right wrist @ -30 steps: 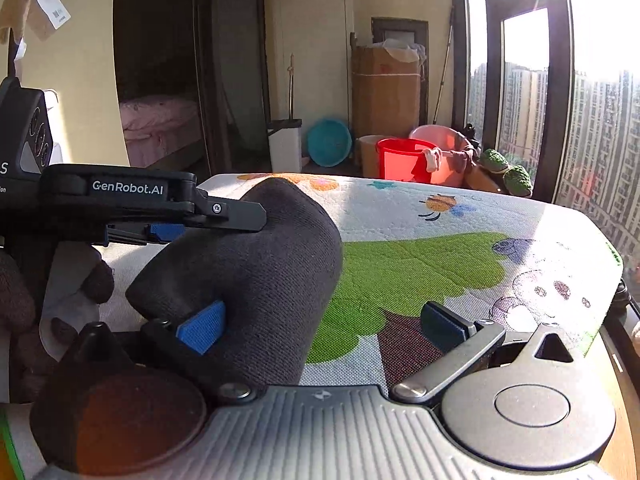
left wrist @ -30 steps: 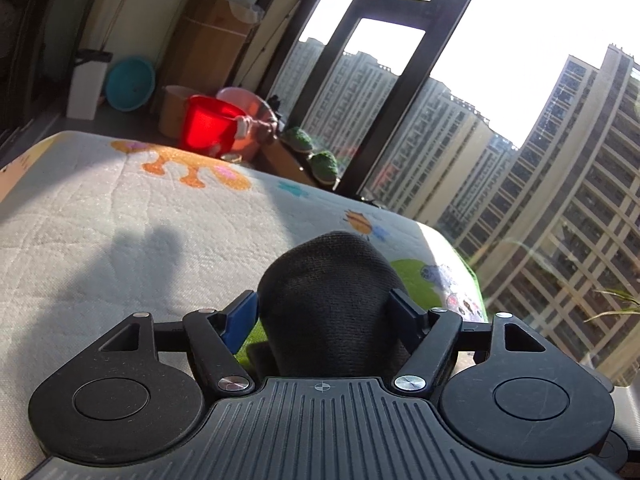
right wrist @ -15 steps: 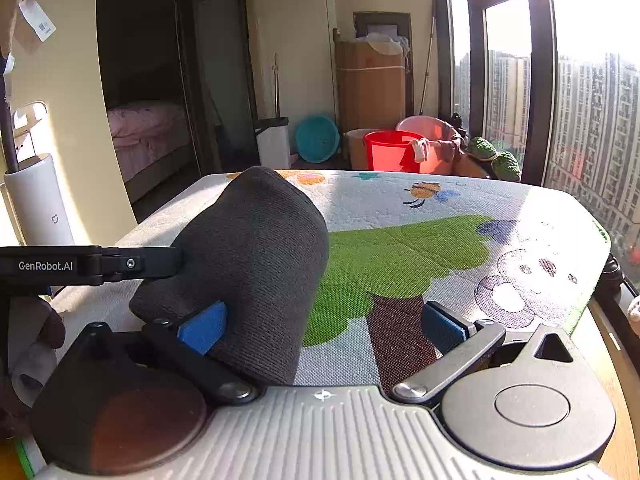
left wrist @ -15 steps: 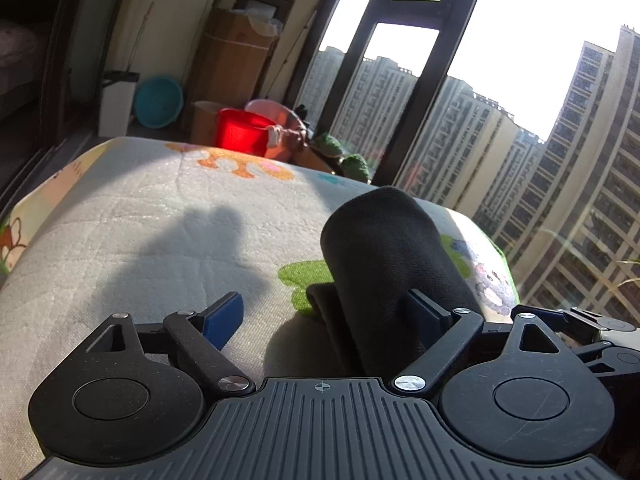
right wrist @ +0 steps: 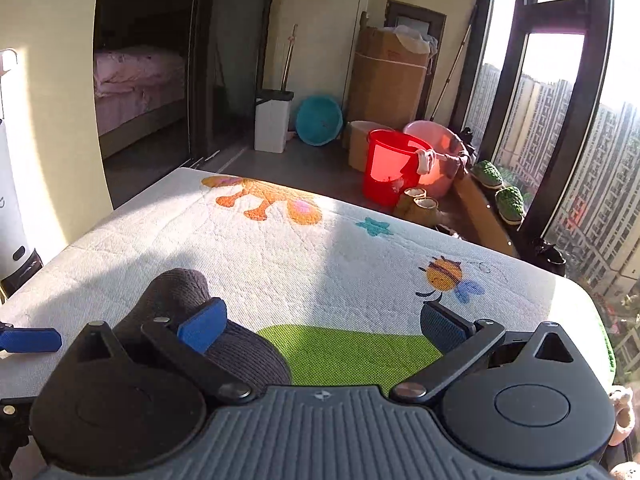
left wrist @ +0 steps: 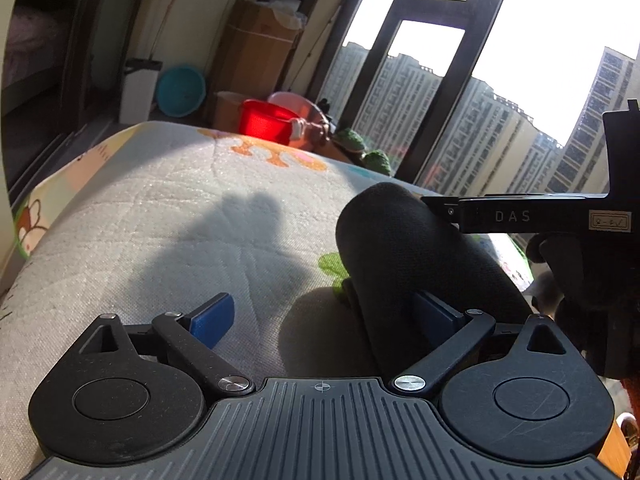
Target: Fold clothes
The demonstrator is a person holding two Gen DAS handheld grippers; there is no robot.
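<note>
Folding scene: a dark knitted garment (left wrist: 412, 264) lies bunched on my worktop (left wrist: 168, 216), which is covered by a quilted mat printed with a bee and green tree.
Left fingers (left wrist: 324, 316): spread wide, having just been opening; the garment sits between them, against the right blue pad, while the left pad (left wrist: 212, 320) stands clear of it.
Right fingers (right wrist: 320, 324): spread wide over the mat, clamping nothing; the garment (right wrist: 200, 320) lies under and behind the left blue pad.
Garment's place: near edge of the mat, between my two tools.
Background: red bucket (right wrist: 388, 172), teal basin (right wrist: 320, 120), cardboard box (right wrist: 388, 76), sunlit window with tower blocks.
</note>
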